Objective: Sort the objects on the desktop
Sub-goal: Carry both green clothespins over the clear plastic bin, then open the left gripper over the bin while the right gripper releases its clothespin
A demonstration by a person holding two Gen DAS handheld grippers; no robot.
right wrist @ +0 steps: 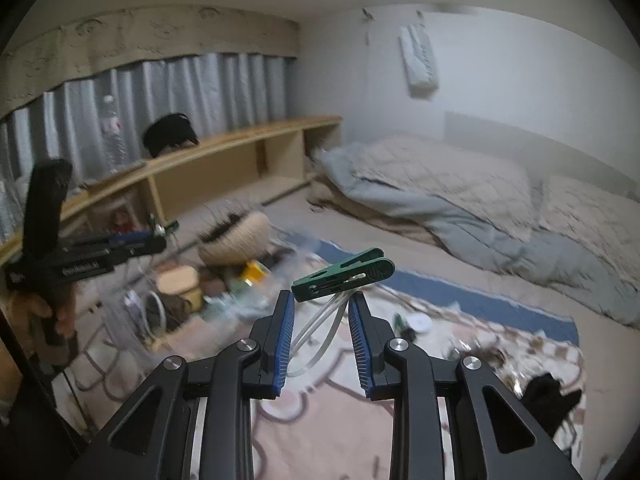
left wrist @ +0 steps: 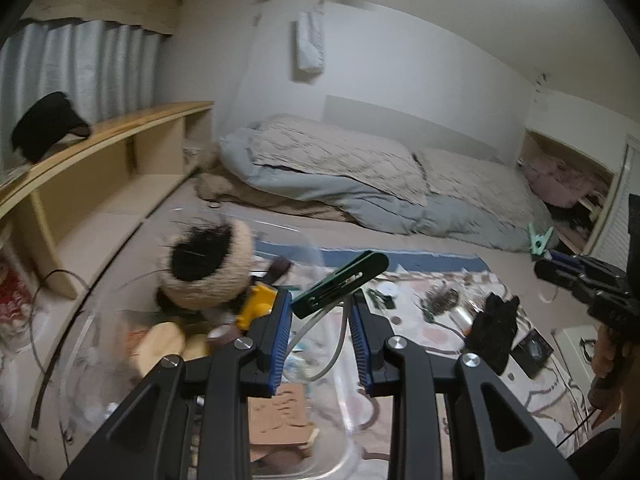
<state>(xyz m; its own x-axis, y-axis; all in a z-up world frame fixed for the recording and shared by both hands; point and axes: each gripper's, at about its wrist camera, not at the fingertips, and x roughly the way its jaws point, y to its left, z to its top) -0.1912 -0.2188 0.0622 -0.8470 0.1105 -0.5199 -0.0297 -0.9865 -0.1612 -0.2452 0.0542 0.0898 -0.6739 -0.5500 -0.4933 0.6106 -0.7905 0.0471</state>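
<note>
Two dark green clothespins are in play, one per gripper, both up in the air over the floor.

Left gripper (left wrist: 320, 300): jaws only partly closed, with a visible gap between the blue pads. The left clothespin (left wrist: 340, 282) lies tilted across the jaw tips, pinched at its near end, its far end pointing up and right. A clear plastic loop (left wrist: 320, 344) hangs from it down between the pads.

Right gripper (right wrist: 322, 300): same picture. Jaws partway in, the right clothespin (right wrist: 344, 274) carried at the tips and tilted the same way, and a second clear loop (right wrist: 316, 332) hanging between the pads. Seen from the left wrist, this clothespin sticks up out of the right jaw tips at far right and looks paler green.

Left gripper is over a clear plastic bin (left wrist: 280, 227) on the left side of the scene. Inside are a round fuzzy beige thing with black fibres (left wrist: 208, 268), a yellow item (left wrist: 260, 304) just right of it, round wooden pieces and cardboard; blurred, so I can't name them better.

A patterned mat (left wrist: 400, 400) is on the floor to the right of the bin, with small clutter and a black glove (left wrist: 496, 328) on it.

Far side has a bed with a grey-beige quilt (left wrist: 340, 160). A low wooden shelf (left wrist: 120, 128) runs along the left wall, with a black cap (left wrist: 44, 124) on top.
</note>
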